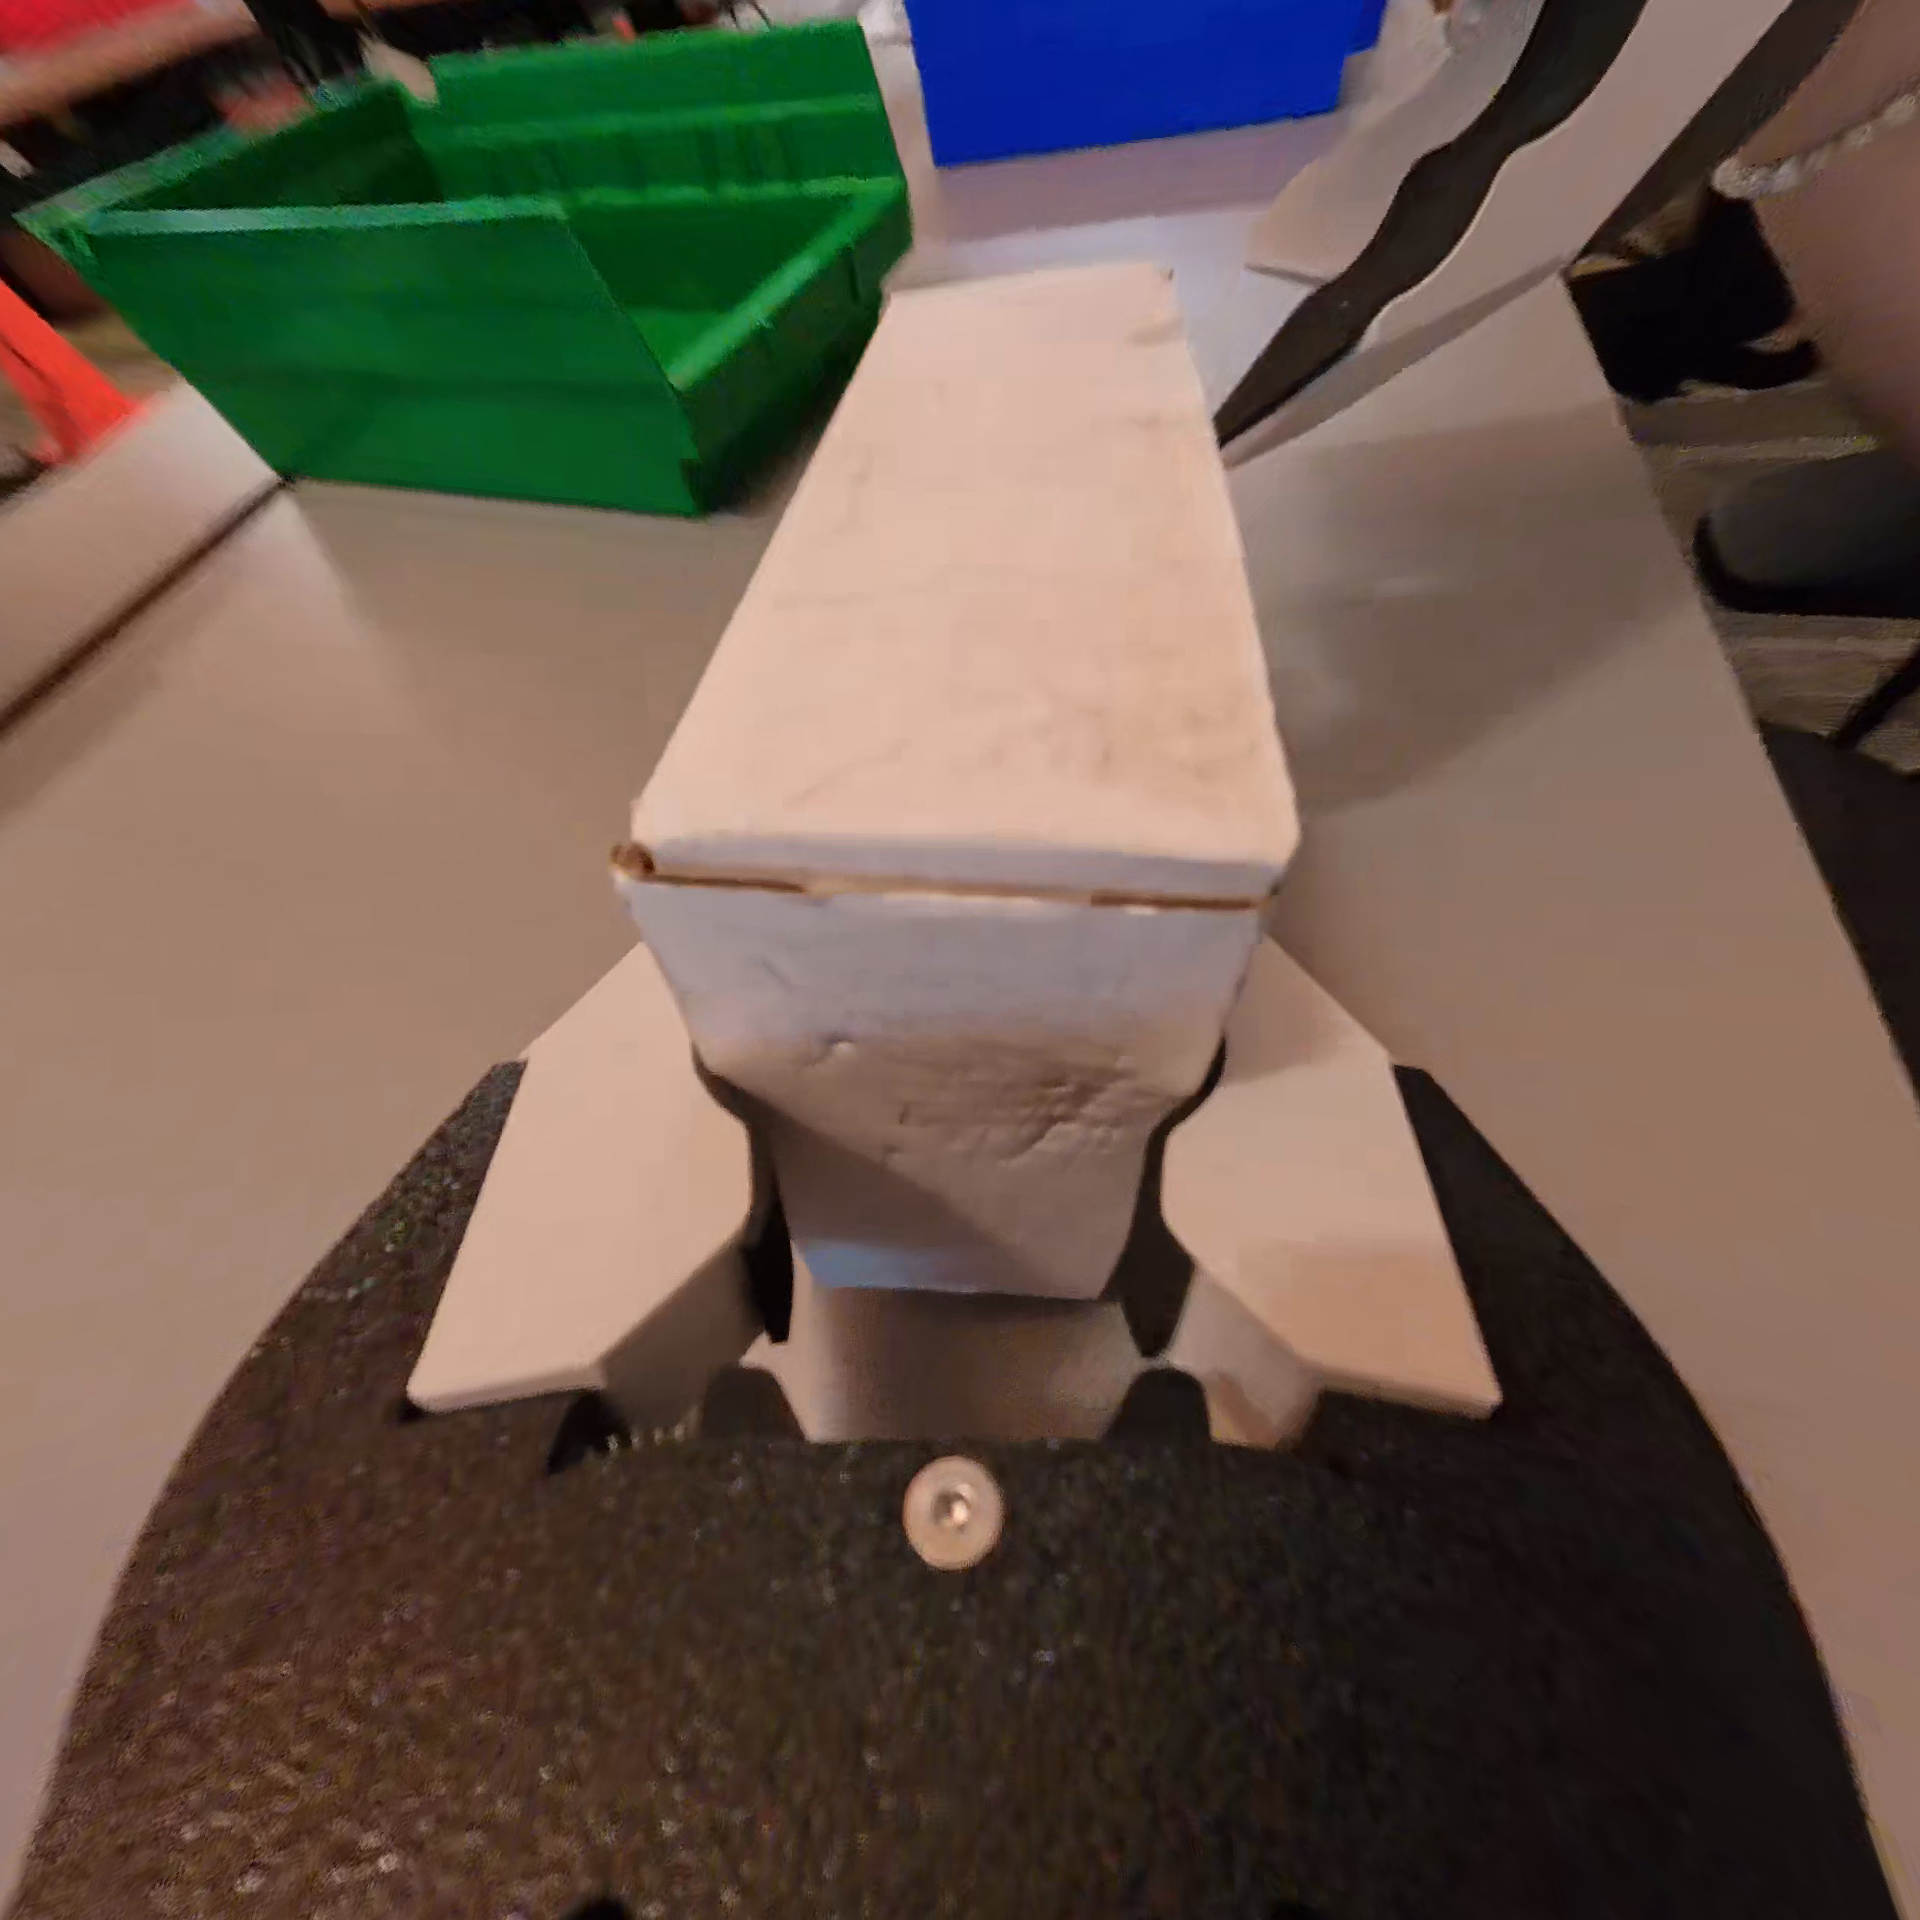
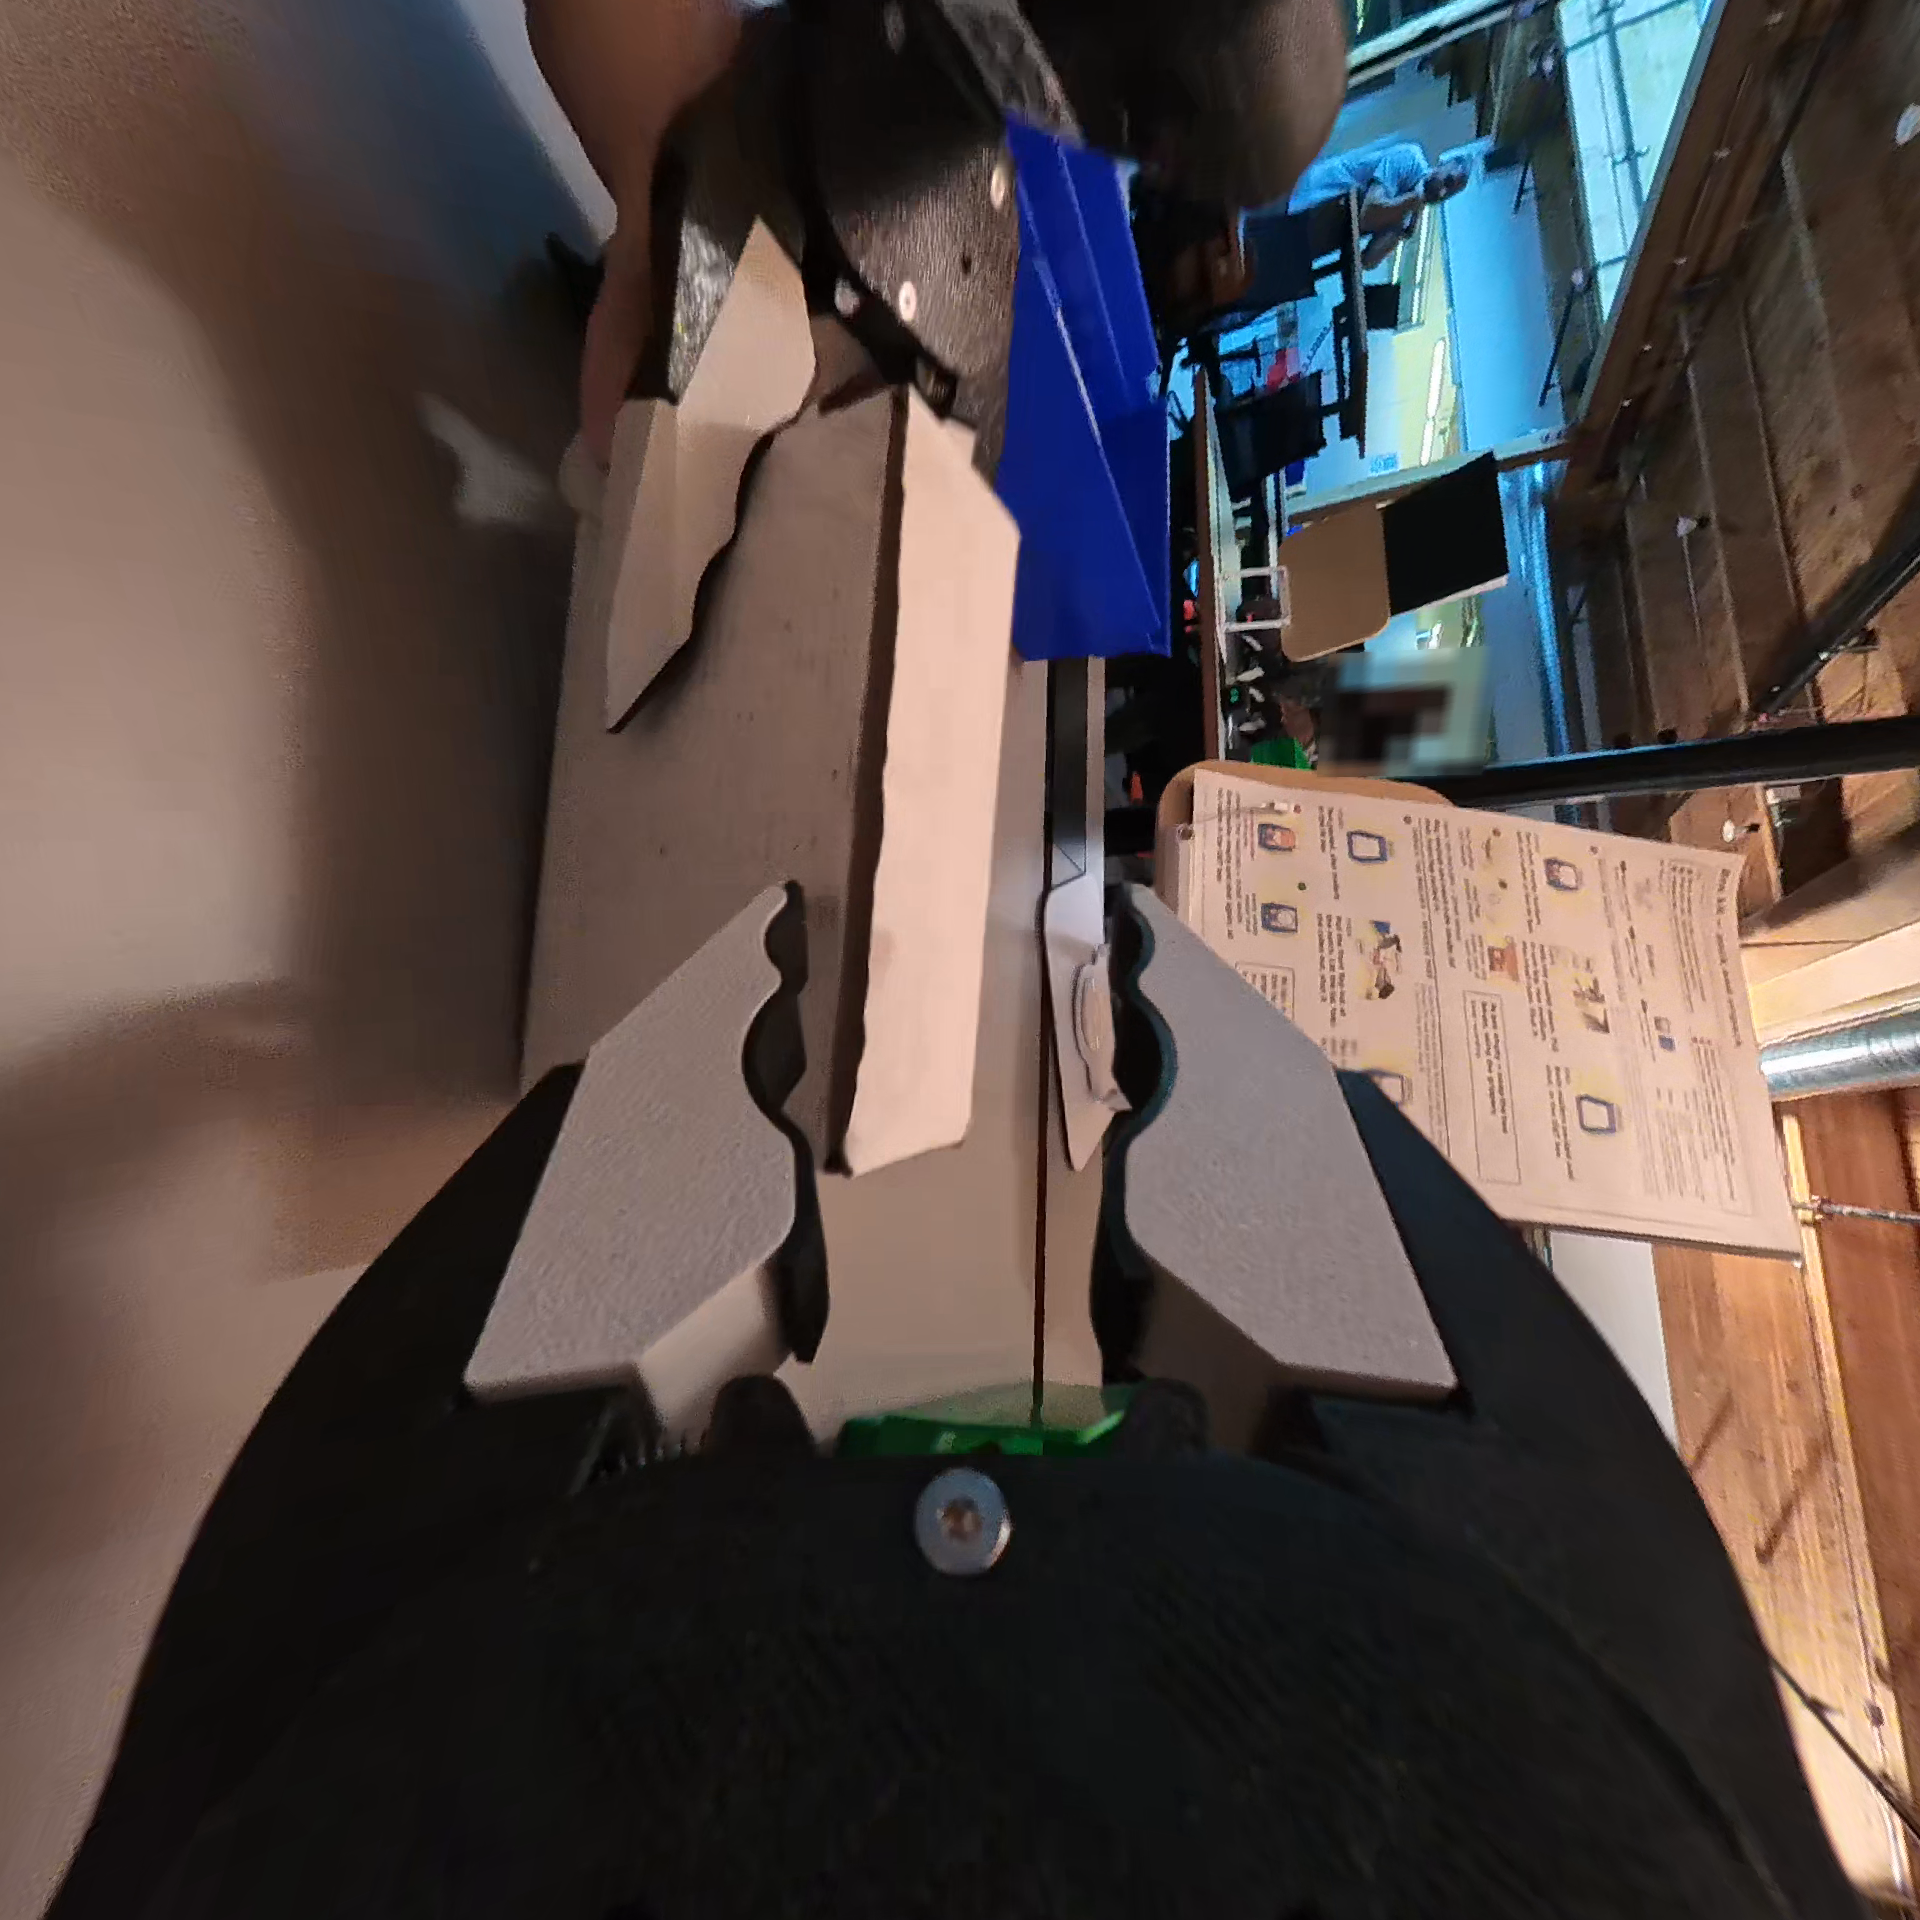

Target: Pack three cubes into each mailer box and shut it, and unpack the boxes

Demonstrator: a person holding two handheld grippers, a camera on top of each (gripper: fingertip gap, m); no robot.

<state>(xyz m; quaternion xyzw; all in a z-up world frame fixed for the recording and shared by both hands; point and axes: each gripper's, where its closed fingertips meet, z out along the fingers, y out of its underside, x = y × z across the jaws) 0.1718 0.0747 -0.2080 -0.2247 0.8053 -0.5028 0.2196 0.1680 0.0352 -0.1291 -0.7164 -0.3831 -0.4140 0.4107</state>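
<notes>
A: The box (image 1: 966, 665) looks like matt white cardboard, creased and scuffed, with a raw brown edge at the lid seam.

B: And the left gripper (image 1: 951, 1195)?

A: Its fingers (image 1: 582, 1216) are matt pale plastic; its body is grainy black plastic with a shiny metal screw (image 1: 953, 1509).

B: The bins?

A: The green bin (image 1: 468, 291) and blue bin (image 1: 1132, 73) are smooth plastic with a slight sheen. The table (image 1: 312, 727) is smooth and matt. In the right wrist view, a printed paper sheet (image 2: 1475, 997) and rough wood beams (image 2: 1766, 416).
</notes>
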